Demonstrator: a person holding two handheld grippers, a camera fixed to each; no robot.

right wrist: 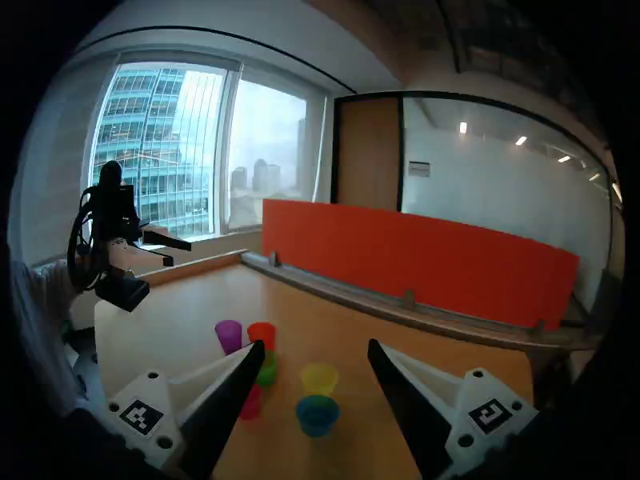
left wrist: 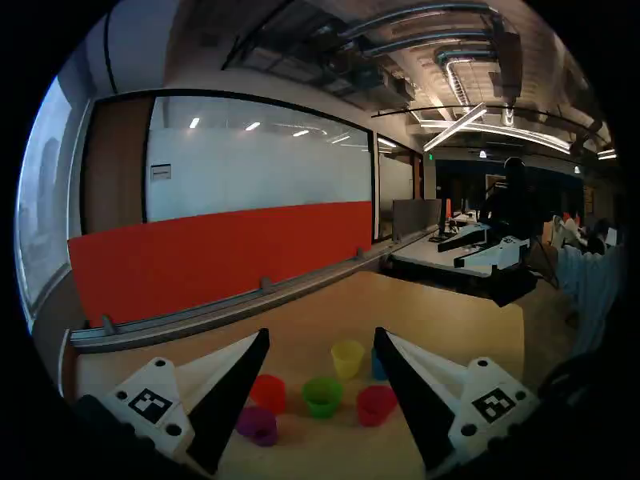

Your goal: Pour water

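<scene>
Several small plastic cups stand in a cluster on the wooden table [left wrist: 448,320]. In the left gripper view, my left gripper [left wrist: 320,331] hovers open above them, framing a yellow cup [left wrist: 347,358], a green cup [left wrist: 322,396], an orange-red cup [left wrist: 269,392], a purple cup [left wrist: 258,424] and a red cup [left wrist: 375,404]. In the right gripper view, my right gripper [right wrist: 314,344] is open over the yellow cup [right wrist: 318,378] and a blue cup [right wrist: 317,414]. The purple cup [right wrist: 228,335], orange-red cup [right wrist: 262,336] and green cup [right wrist: 267,370] stand to its left. Nothing is held.
An orange partition [right wrist: 448,256] with a metal rail runs along the table's far edge. The right gripper [left wrist: 488,248] hangs off the table's far end in the left gripper view. The left gripper [right wrist: 152,244], held by a white-sleeved arm [right wrist: 36,320], is near the windows [right wrist: 160,144].
</scene>
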